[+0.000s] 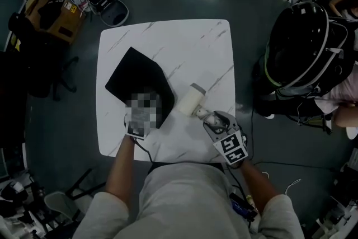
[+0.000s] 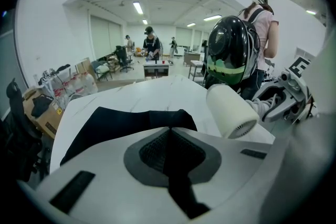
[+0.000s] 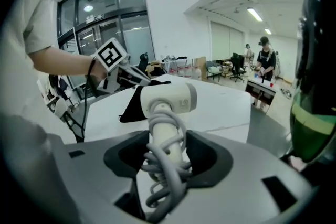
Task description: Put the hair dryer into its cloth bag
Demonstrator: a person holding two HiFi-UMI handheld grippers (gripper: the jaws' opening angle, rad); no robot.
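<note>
marble-veined white tabletop (image 1: 190, 47) fills mid-frame; on it lies a limp black cloth bag (image 1: 134, 78), its near hem pinched in the closed left gripper (image 2: 169, 155). just right of it, the right gripper (image 3: 165, 160) clamps the cord-wound handle of a smooth, rigid white plastic hair dryer (image 1: 191, 101), which looks light and probably slippery; the handle's the sensible hold.

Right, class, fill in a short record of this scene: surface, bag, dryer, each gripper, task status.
surface: white marble table
bag: black cloth bag, lying on table
dryer: white hair dryer, cord wound round handle, outside bag
left gripper: shut on bag's near edge
right gripper: gripping dryer's handle
status: dryer not yet in bag
</note>
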